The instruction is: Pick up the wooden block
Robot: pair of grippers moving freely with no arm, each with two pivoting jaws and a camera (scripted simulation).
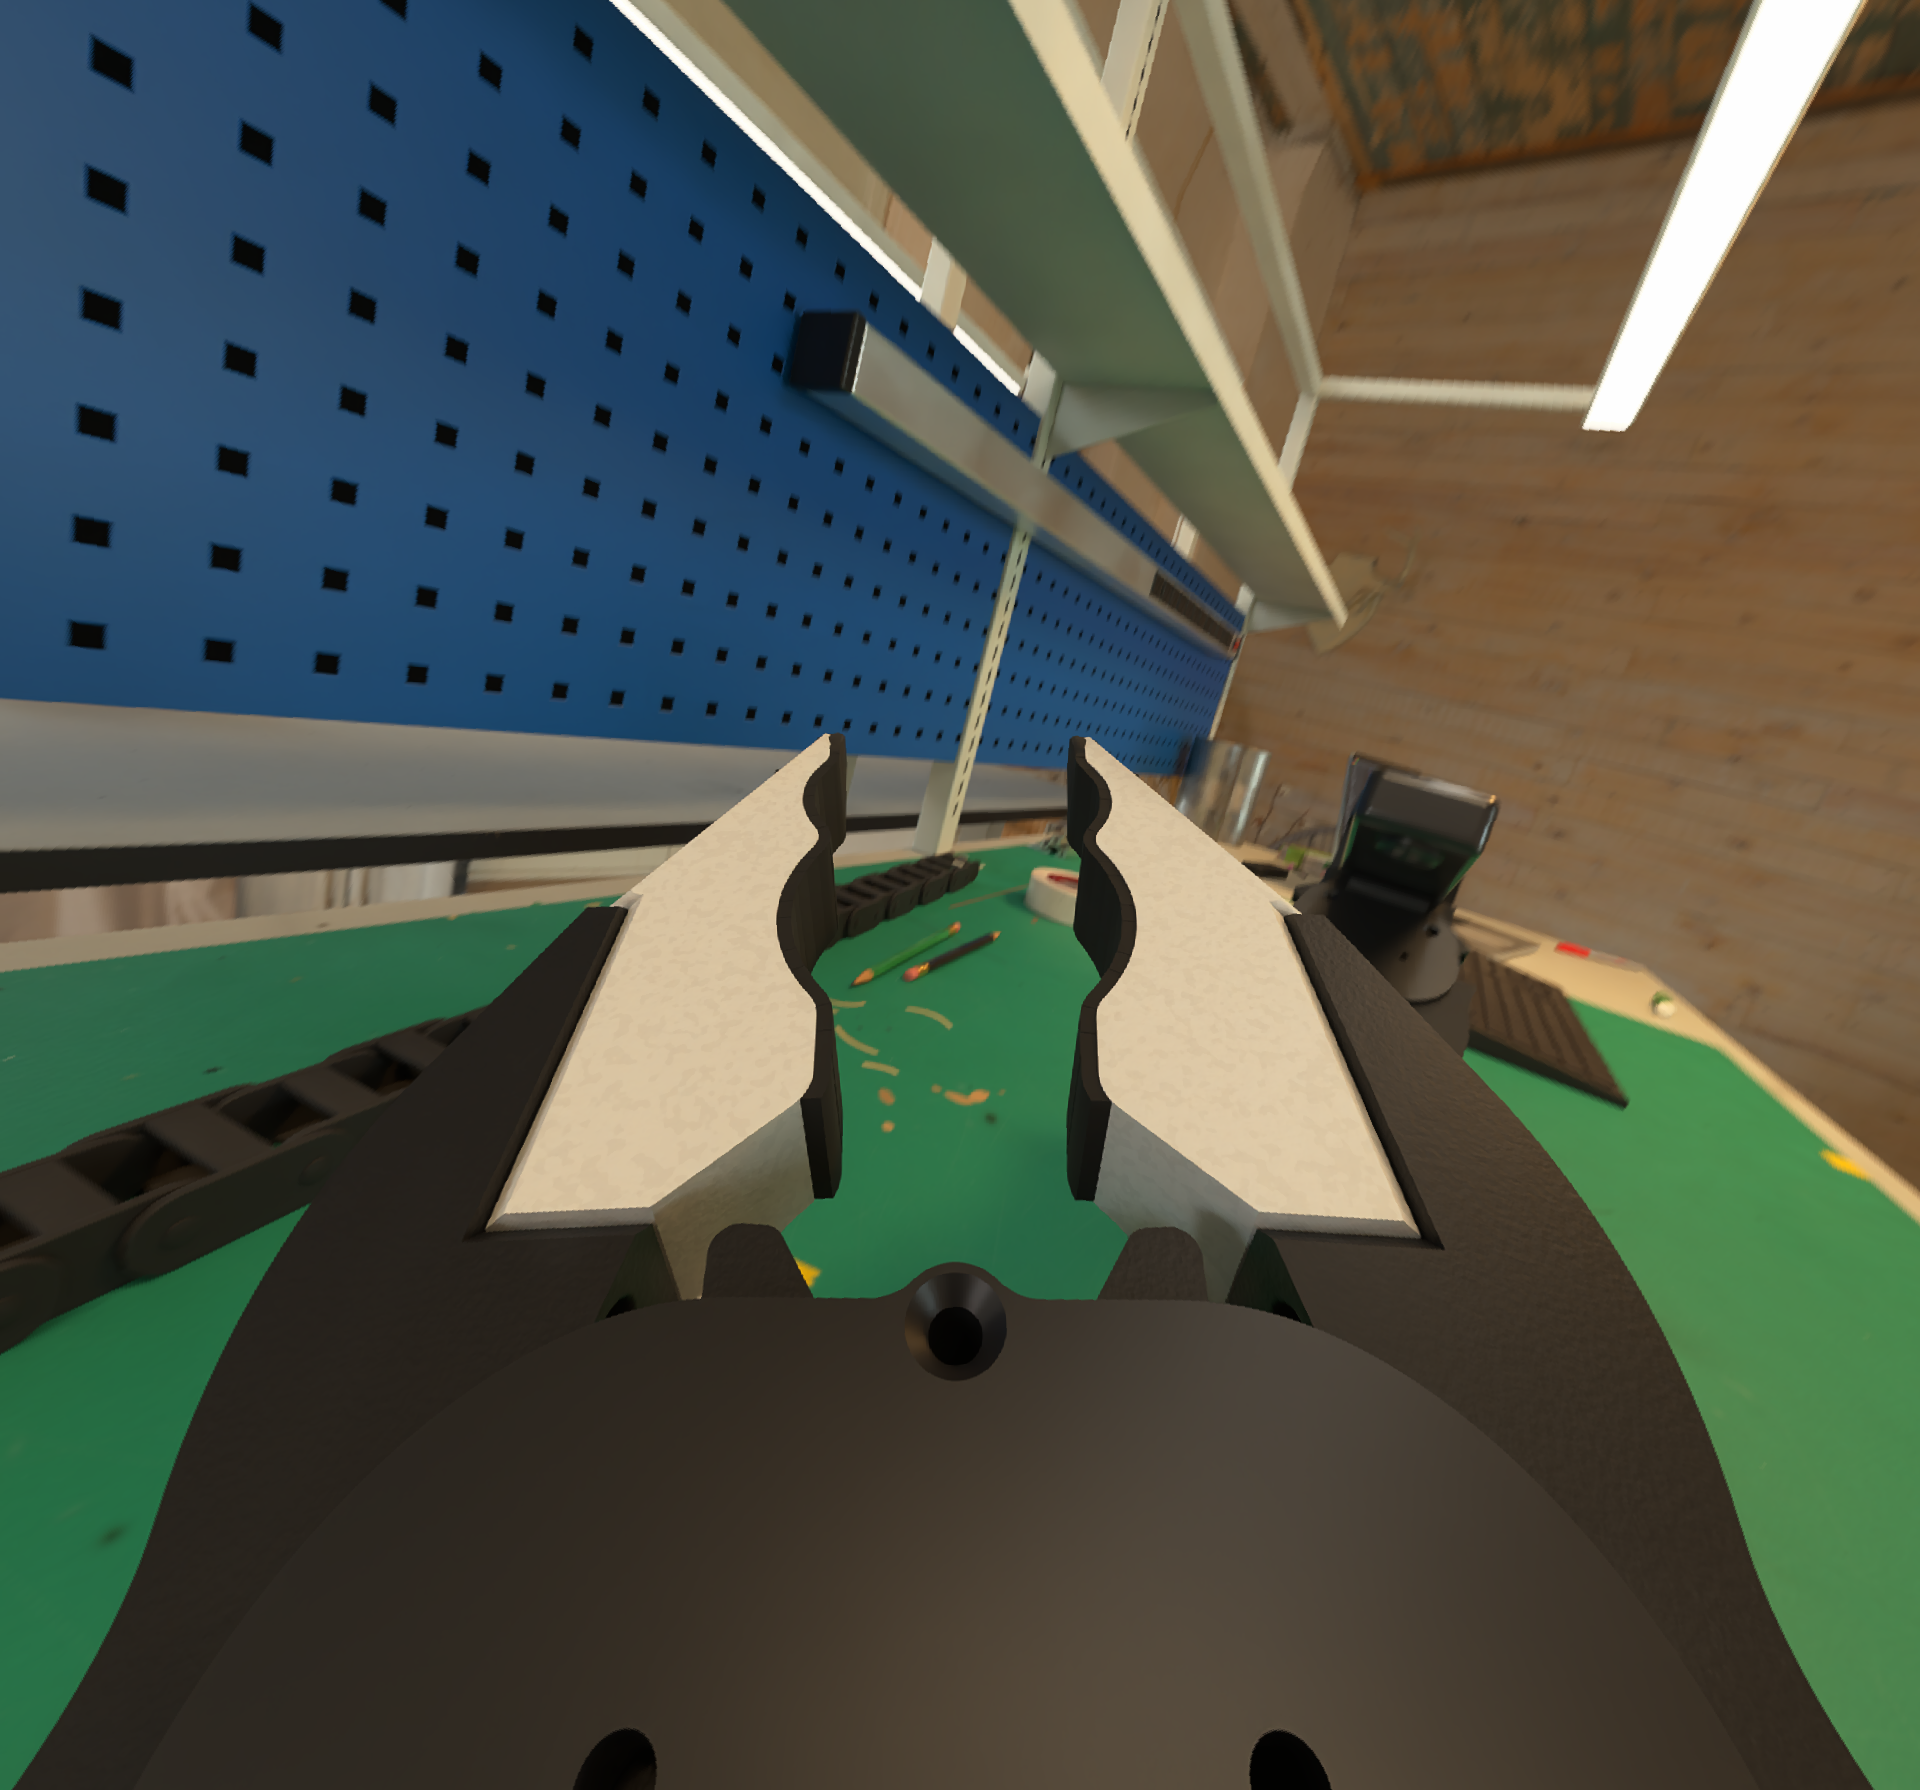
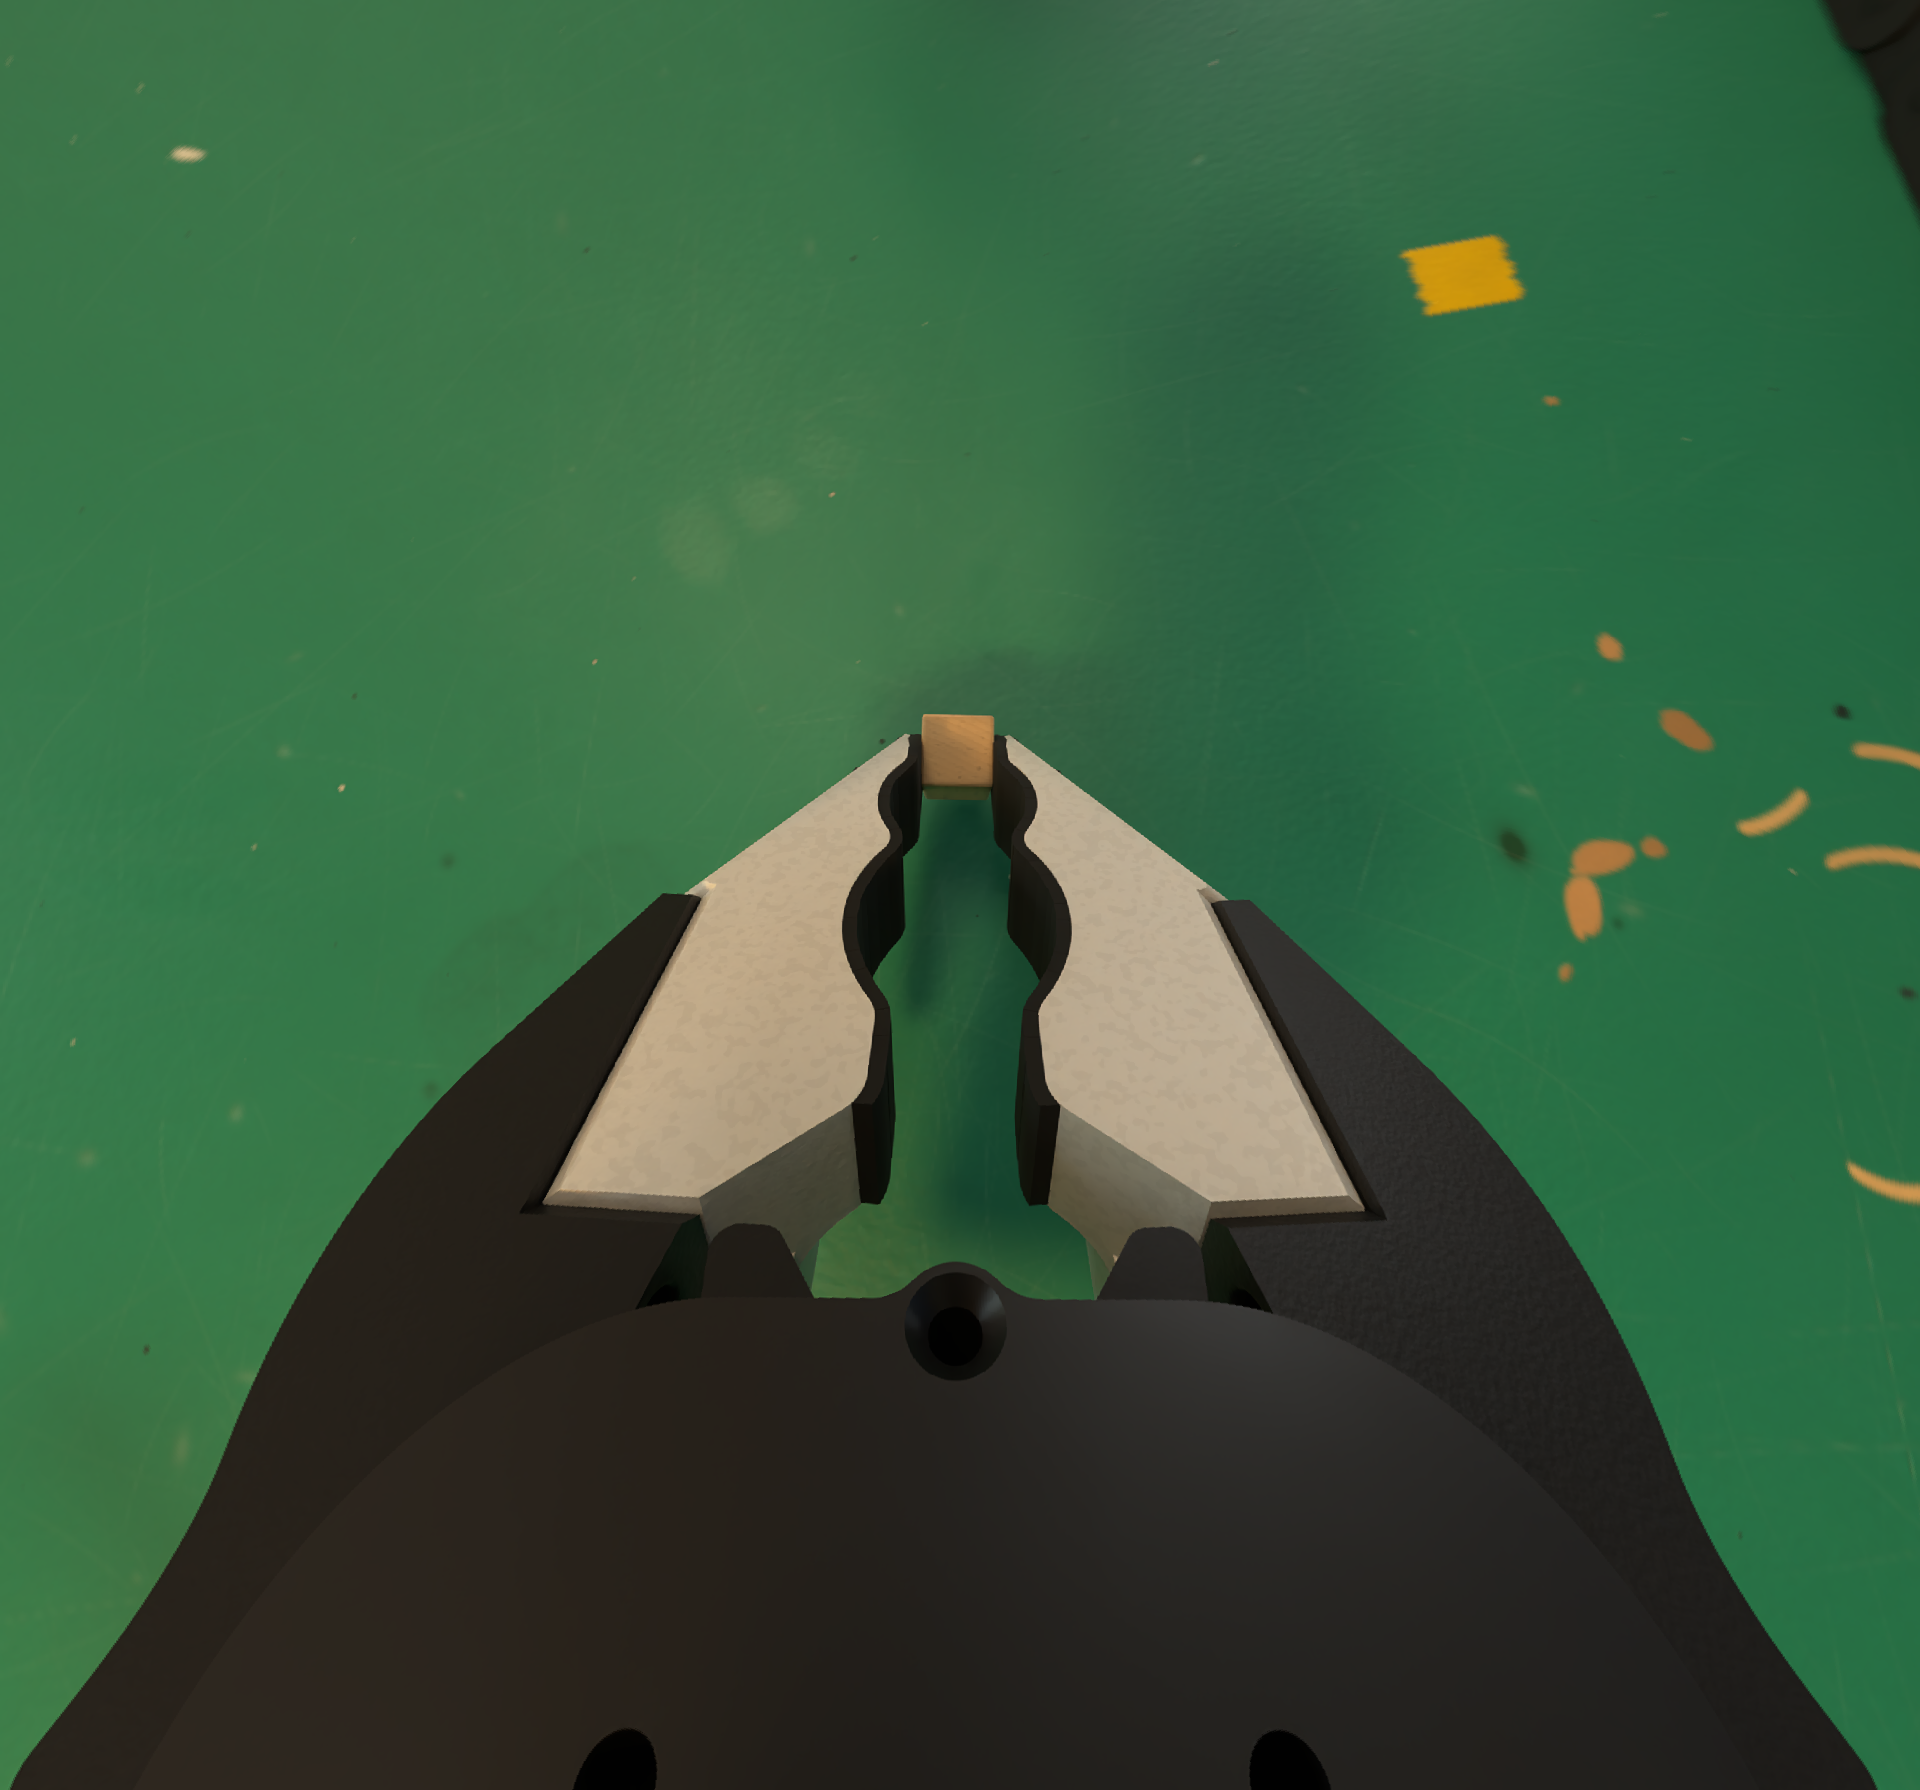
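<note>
In the right wrist view a small light wooden block (image 2: 957, 753) sits between my right gripper's fingertips, over the green mat (image 2: 623, 390). My right gripper (image 2: 957, 766) is shut on the block, its dark pads pressed against both sides; whether the block rests on the mat or hangs above it I cannot tell. In the left wrist view my left gripper (image 1: 956, 753) is open and empty, held above the green mat (image 1: 935, 1169) and pointing along the bench toward the blue pegboard (image 1: 416, 338). The block does not show in the left wrist view.
A black cable chain (image 1: 208, 1158) lies on the mat at the left. Two pencils (image 1: 925, 956), a tape roll (image 1: 1049, 890) and wood shavings (image 1: 883, 1065) lie ahead. A black device (image 1: 1403, 867) and keyboard (image 1: 1538, 1034) stand at right. Yellow tape (image 2: 1463, 273) and shavings (image 2: 1600, 867) mark the mat.
</note>
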